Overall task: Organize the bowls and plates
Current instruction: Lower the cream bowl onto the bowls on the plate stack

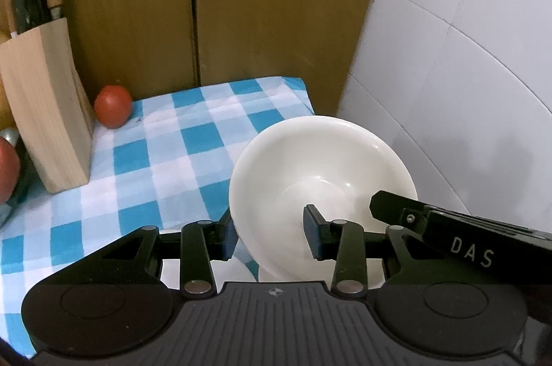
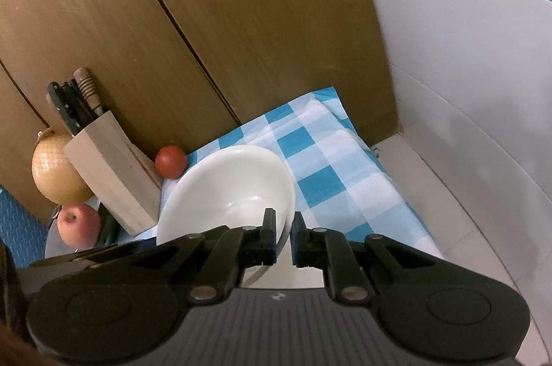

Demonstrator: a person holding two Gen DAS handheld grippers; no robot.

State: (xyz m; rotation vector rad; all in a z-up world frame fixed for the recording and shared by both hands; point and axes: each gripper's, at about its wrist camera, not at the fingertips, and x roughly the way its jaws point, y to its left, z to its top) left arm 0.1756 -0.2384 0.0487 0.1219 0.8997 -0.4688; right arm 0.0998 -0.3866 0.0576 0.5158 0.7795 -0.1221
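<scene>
One white bowl (image 1: 321, 165), up off the blue checked cloth (image 1: 165, 159) and tipped, over the cloth's near right part. Pinched the bowl's thin rim with the right gripper (image 2: 283, 236), both fingers pressed close on the edge. Likely took the whole weight that way, which would explain the tilt.

Had the left gripper (image 1: 272, 236) spread wide around the near side of the bowl, one finger outside the wall and one inside. Showed a clear gap at the inside finger, so no squeeze there. Looked like a helper, placed to steady the bowl or catch a slip.

Saw something white (image 1: 276, 278) just under the bowl at the near edge. Could not tell whether plate or second bowl. Might have been the pile for this bowl.

Left plenty of bare cloth in the middle. Found the wooden knife block (image 1: 45, 103) far left by the brown cupboard doors (image 1: 138, 3), with a tomato (image 1: 113, 106) just beside it. Spotted an apple (image 2: 77, 222) and a netted yellow fruit (image 2: 57, 172) further left, well apart from the bowl.
</scene>
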